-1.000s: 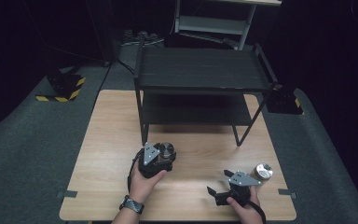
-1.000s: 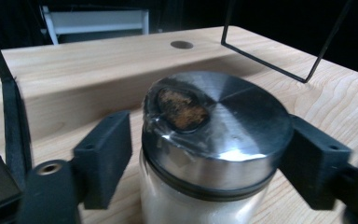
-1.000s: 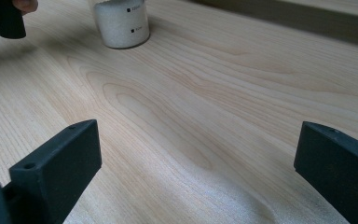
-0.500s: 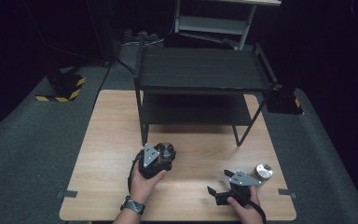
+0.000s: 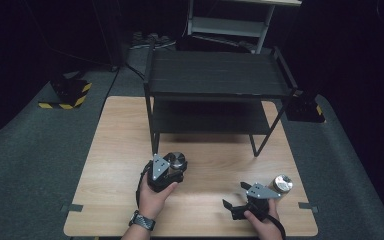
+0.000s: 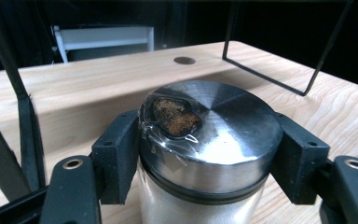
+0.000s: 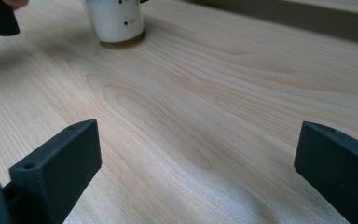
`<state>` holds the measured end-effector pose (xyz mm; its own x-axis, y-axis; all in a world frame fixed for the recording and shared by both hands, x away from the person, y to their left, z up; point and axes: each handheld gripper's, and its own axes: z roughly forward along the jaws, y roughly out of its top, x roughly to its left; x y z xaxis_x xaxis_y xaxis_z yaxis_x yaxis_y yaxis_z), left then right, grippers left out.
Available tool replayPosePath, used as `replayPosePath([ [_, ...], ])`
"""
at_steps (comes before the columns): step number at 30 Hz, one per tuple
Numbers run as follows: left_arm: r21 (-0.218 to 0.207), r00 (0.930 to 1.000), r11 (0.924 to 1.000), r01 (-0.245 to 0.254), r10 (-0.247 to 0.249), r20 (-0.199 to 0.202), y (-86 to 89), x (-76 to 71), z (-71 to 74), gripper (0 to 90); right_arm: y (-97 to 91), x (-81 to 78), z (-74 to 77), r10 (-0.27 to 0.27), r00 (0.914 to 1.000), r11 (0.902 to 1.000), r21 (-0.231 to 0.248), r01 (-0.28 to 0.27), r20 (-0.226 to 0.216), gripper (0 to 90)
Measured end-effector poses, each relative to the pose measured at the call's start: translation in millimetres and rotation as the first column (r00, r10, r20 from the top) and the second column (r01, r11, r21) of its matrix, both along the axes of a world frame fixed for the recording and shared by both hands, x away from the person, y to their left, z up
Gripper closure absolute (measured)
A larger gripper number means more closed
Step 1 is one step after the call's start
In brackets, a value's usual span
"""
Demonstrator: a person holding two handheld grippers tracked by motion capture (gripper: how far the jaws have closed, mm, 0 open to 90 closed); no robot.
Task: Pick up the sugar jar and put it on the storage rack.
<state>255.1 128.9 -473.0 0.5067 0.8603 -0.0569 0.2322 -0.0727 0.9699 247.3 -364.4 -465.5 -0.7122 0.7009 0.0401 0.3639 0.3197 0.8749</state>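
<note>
A clear jar (image 6: 214, 126) with a brushed metal lid stands on the wooden table (image 5: 120, 130), left of middle near the front. My left gripper (image 5: 172, 170) has just been closing on it, and its pads (image 6: 116, 158) now press the jar just under the lid from both sides. A second metal-lidded jar (image 5: 281, 183) stands at the front right. My right gripper (image 5: 234, 207) rests low by it, pointing left, open with bare wood between its jaws (image 7: 200, 172). In the right gripper view the held jar's white label (image 7: 114, 21) shows farther off.
A black two-tier wire rack (image 5: 217, 75) stands on the far half of the table, its legs (image 5: 256, 145) reaching toward the middle. A round hole (image 6: 184, 60) is in the tabletop. Dark carpet surrounds the table, with a white shelf (image 5: 230, 25) behind.
</note>
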Motion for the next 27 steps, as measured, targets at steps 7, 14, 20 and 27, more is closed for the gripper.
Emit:
replayPosePath([
  [7,-0.037,0.9996,0.9991,0.021,-0.02,0.02,1.3,-7.7,12.4,32.9,-0.3,-0.4,0.2,-0.004,1.0,1.0,0.001,0.004,-0.002,0.7],
  [14,-0.03,0.9982,0.9989,0.036,-0.034,0.05,-0.9,-16.2,30.8,32.9,-0.4,0.0,0.2,0.0,1.0,1.0,-0.002,0.0,-0.001,0.7],
  [20,-0.048,0.9977,0.9977,0.049,-0.046,0.051,0.0,-18.2,39.8,32.9,-1.4,0.3,0.2,-0.001,1.0,1.0,0.003,0.001,-0.006,0.7],
  [27,-0.045,0.9958,0.9972,0.059,-0.056,0.073,0.2,-23.1,55.1,33.0,-2.6,0.5,0.1,-0.003,1.0,1.0,0.008,0.003,-0.009,0.7],
])
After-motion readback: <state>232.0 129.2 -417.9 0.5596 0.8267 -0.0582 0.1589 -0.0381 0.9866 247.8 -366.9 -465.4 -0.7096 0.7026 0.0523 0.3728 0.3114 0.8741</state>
